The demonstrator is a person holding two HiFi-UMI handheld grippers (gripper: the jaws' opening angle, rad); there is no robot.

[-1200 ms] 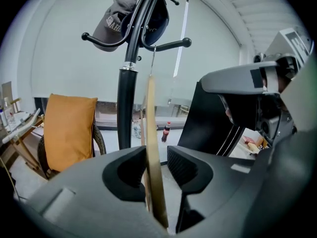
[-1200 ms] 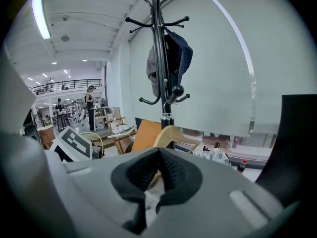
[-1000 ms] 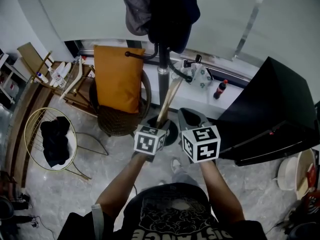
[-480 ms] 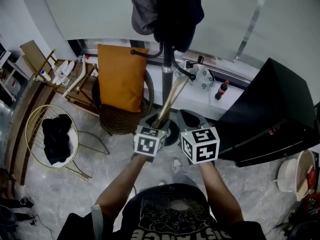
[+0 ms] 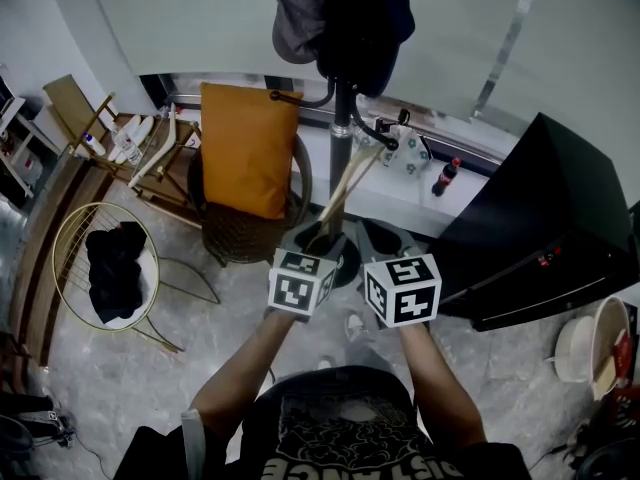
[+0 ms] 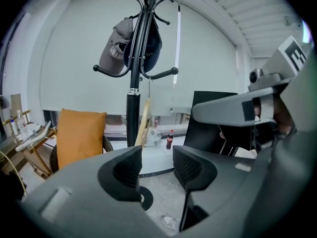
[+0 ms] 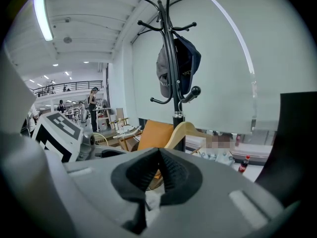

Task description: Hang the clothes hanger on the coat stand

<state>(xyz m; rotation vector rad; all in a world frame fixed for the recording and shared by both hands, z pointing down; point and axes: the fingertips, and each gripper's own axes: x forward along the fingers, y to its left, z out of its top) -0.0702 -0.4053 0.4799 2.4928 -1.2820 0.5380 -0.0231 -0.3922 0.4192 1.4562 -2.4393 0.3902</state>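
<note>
Head view, clothes hanger [image 5: 347, 190]: a pale wooden one, seen just in front of the coat stand [image 5: 342, 118]. Its top lay at a lower peg [image 5: 368, 140] and its body ran down towards the two grippers.
Head view, surroundings: dark caps [image 5: 340, 13] were noted on the upper pegs, and an orange cushion [image 5: 245, 148] on the chair to the left of the pole.
Head view, left gripper [image 5: 318, 240]: it was held close to the lower end of the hanger. Contact could not be made out from here.
Head view, right gripper [image 5: 382, 234]: it was held alongside, clear of the hanger.
Left gripper view, jaws: the left gripper [image 6: 157, 165] had just been opening. The pads were seen wide apart with nothing between them, only floor and the stand's base behind.
Left gripper view, hanger [image 6: 144, 123]: it was seen edge-on beyond the jaws. A thin hook wire ran up to the lower peg [image 6: 163, 74], so the hanger was judged to be carried by the peg alone.
Left gripper view, reason: the wide opening was judged a release, made once the hook had seated.
Right gripper view, jaws: the right gripper [image 7: 158, 170] was closed, pad against pad, and nothing was seen clamped.
Right gripper view, hanger [image 7: 184, 131]: its shoulder was seen beside the pole [image 7: 173, 73], behind the jaws and apart from them.
Right gripper view, reason: this gripper was judged idle and kept aside.
</note>
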